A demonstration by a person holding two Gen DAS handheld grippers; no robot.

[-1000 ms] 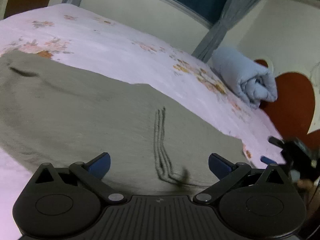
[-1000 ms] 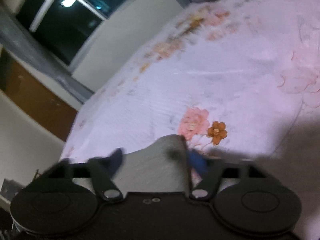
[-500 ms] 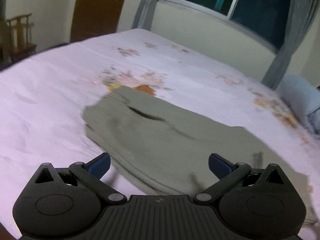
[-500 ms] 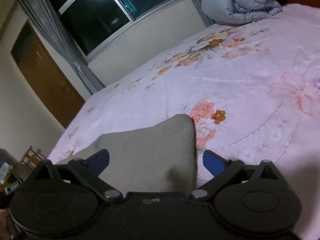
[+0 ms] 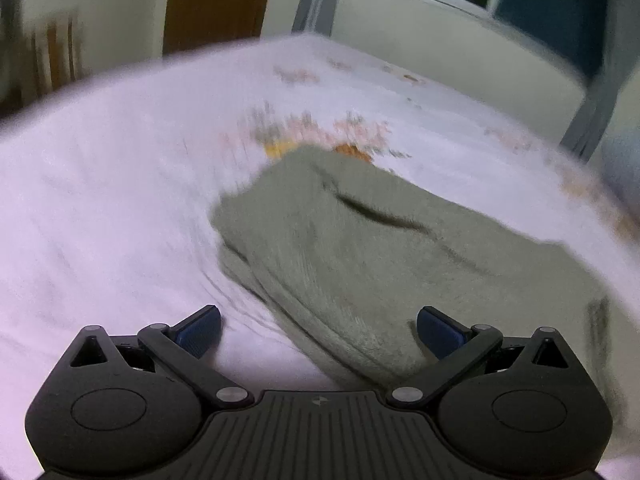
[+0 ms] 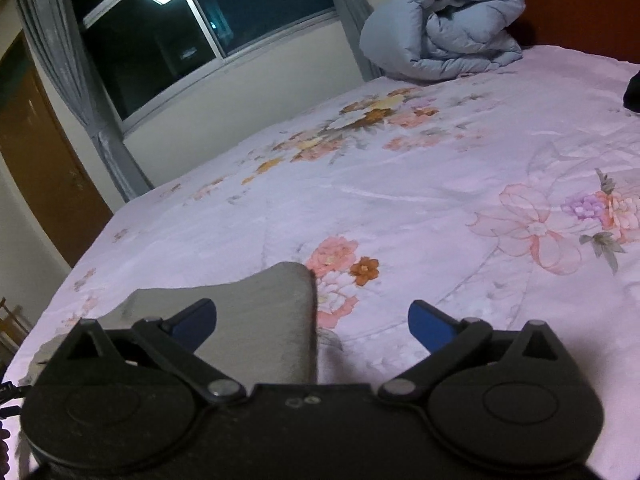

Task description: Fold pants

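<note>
Grey-green pants [image 5: 380, 248] lie folded on the pink floral bed sheet [image 5: 112, 208]; a pocket slit shows on top. The left wrist view is blurred. My left gripper [image 5: 318, 328] is open and empty, above the pants' near left edge. In the right wrist view one end of the pants [image 6: 264, 320] lies flat just beyond my right gripper [image 6: 312, 322], which is open and empty, with the cloth's right edge between the fingers.
A rolled blue-grey quilt [image 6: 444, 24] sits at the head of the bed by a red-brown headboard [image 6: 568, 12]. A window with grey curtains [image 6: 200, 32] and a brown door [image 6: 40, 176] stand beyond the bed. A dark object [image 6: 632, 92] lies at the right edge.
The left gripper has swung left and back from the middle of the pants to their left end. The right gripper has let go of the pants' end, opened and steadied.
</note>
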